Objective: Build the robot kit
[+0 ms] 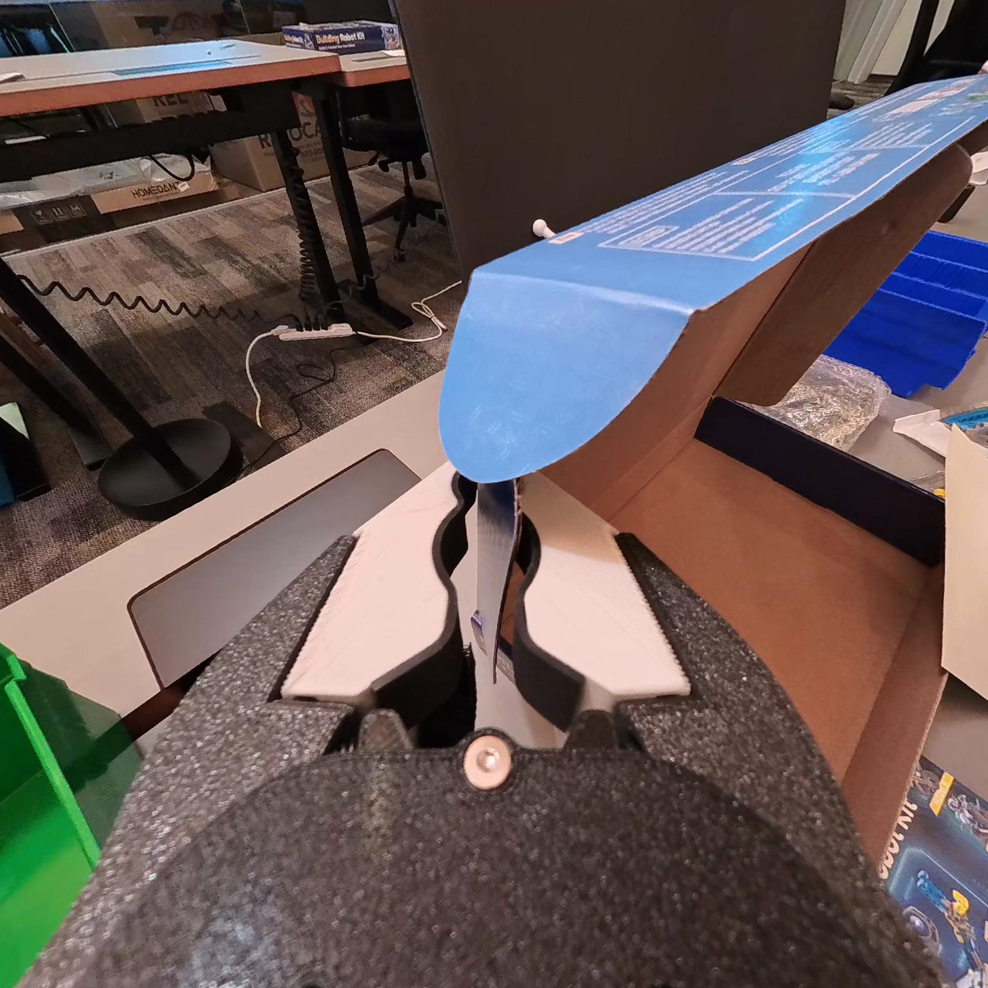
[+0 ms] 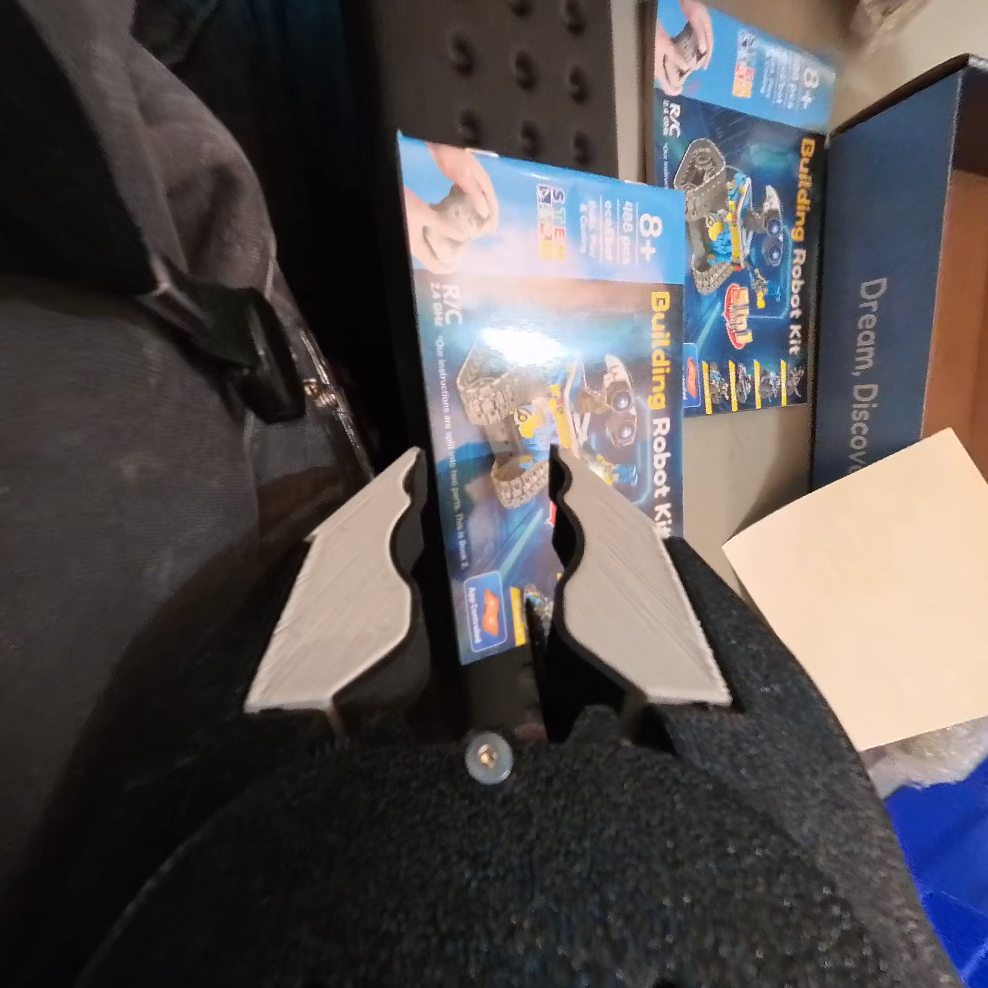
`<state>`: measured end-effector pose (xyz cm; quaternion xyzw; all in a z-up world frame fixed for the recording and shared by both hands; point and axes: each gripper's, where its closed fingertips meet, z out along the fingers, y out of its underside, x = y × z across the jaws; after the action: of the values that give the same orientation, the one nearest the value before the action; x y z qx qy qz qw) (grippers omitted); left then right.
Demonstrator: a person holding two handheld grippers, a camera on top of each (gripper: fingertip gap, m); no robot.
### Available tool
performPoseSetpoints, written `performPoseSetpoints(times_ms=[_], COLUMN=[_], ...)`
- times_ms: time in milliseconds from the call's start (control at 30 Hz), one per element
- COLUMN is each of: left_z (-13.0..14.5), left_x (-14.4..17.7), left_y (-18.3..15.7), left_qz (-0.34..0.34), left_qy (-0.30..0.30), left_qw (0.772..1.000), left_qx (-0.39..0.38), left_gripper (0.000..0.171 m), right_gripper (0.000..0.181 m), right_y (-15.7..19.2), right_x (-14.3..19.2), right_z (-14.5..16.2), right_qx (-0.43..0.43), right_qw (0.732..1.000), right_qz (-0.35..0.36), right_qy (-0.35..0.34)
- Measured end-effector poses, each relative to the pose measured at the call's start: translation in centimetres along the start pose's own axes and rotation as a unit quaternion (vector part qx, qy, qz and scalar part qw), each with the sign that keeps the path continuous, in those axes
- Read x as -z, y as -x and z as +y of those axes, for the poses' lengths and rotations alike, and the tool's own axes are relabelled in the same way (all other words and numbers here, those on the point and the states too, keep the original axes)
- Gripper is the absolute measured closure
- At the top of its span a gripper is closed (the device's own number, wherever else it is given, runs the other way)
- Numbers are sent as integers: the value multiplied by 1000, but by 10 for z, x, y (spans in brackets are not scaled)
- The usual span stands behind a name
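**Left tongs on the box flap, right tongs on a booklet**

From my seat I see a pale grey table with a dark inset panel, and past its edge a patterned carpet with a white power strip and wood-topped desks on black legs. My landmark is the open cardboard box on the table: brown inside, blue outside, and I see nothing in the part of its bottom that shows. Its lid stands raised above it. Beyond the box lie a blue bin and a wad of bubble wrap; well to the near left of it sits a green bin.

My left gripper reaches level toward the box's near left corner, its tongs pressed together on the side flap that hangs from the lid.

My right gripper holds a blue instruction booklet upright between its tongs, clamped near its lower edge. Beyond it a second printed blue booklet or box face lies flat beside the box's dark blue wall, and a cream paper sheet lies at the right. Dark fabric with a strap fills the left of that view
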<state>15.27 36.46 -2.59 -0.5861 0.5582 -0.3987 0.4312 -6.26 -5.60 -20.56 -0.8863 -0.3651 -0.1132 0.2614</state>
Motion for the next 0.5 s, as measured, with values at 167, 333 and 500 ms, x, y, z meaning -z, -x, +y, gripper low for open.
performPoseSetpoints(times_ms=[167, 333, 500], left_z=[0, 0, 0], left_x=[0, 0, 0], left_y=[0, 0, 0], left_qz=[1, 2, 2], left_qy=[0, 0, 0], left_qw=[1000, 1000, 1000], left_qx=[0, -1, -2], left_gripper=[165, 165, 165], right_gripper=[122, 120, 121], right_y=[-6, -18, -18], right_x=[16, 33, 36], right_z=[18, 50, 62], right_qx=[-46, -99, -108], right_qw=[999, 995, 993], right_qz=[6, 17, 24], right_qy=[-3, 22, 36])
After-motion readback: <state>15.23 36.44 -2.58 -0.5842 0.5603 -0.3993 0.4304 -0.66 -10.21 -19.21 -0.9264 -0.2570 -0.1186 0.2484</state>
